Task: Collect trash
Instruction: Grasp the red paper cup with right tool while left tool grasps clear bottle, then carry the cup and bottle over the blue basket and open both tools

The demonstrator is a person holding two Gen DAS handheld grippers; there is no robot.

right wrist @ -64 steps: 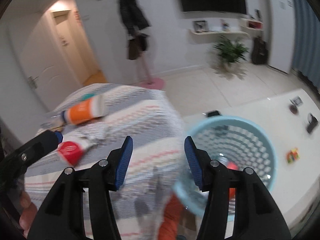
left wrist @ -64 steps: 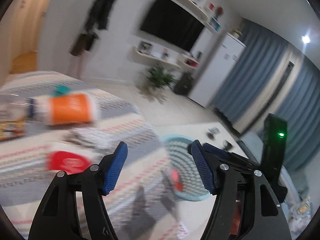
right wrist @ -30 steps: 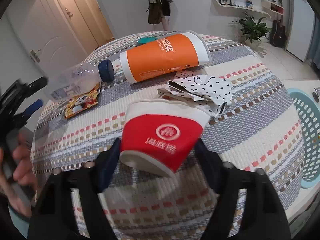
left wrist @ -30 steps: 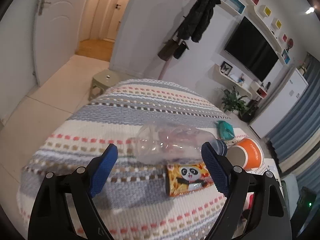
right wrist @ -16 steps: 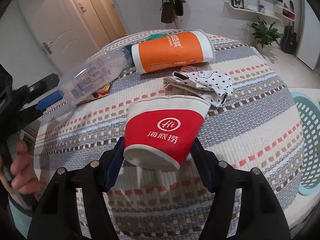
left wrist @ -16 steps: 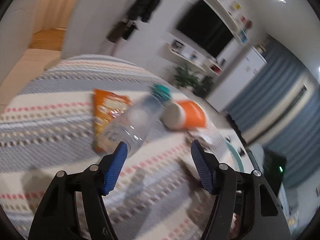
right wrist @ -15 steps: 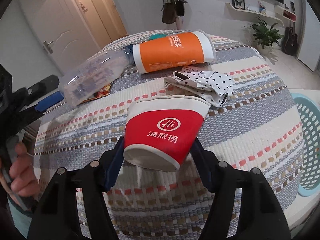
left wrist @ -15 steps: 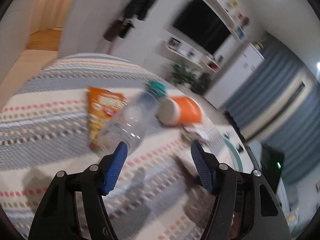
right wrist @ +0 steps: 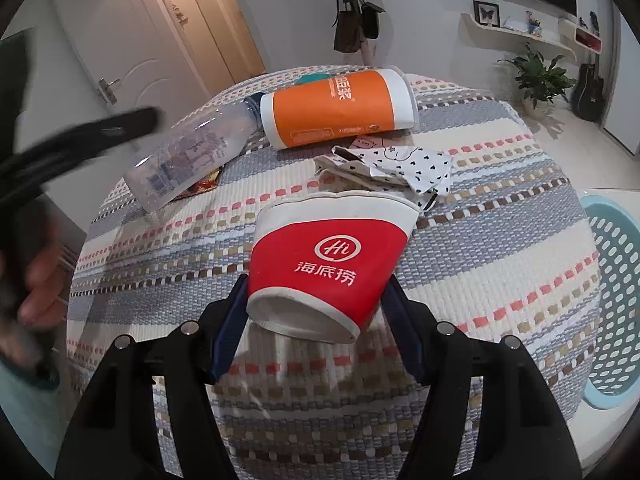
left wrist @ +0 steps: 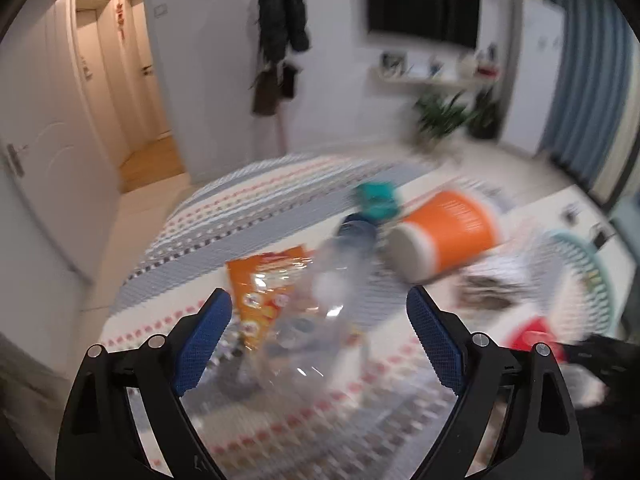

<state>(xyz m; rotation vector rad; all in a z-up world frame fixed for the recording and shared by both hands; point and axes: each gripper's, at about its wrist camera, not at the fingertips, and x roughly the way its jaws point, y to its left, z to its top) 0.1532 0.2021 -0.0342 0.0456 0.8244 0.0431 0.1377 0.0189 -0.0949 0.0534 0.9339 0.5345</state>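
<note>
Two views show the same striped table point(right wrist: 500, 208) strewn with rubbish.

Left wrist view: the left tongs point(left wrist: 320, 340) stand wide open with nothing clamped. A clear plastic bottle point(left wrist: 316, 320) lies between the two blue pads and reaches away toward its dark cap; whether either pad touches it I cannot tell, as the picture is smeared by motion. Under the bottle lies an orange snack wrapper point(left wrist: 260, 292). Beyond the cap is a small teal thing point(left wrist: 376, 198), and to its right an orange cup point(left wrist: 440, 236) on its side. At the right edge the rim of a pale blue basket point(left wrist: 600, 276) shows.

Right wrist view: the right tongs point(right wrist: 314, 324) are closed on a red paper cup point(right wrist: 326, 268), a pad pressed to each side near its base, mouth pointing away. From here I cannot tell whether the cup is clear of the cloth. Behind it lie a crumpled heart-print paper point(right wrist: 404, 166), the orange cup and the bottle. The basket stands off the table's right edge.

To do this step well, I judge the left tongs should square up across the bottle's body, not its cap, and close slowly, since thin plastic buckles and slips. The red cup wants only a light squeeze on its way to the basket.
</note>
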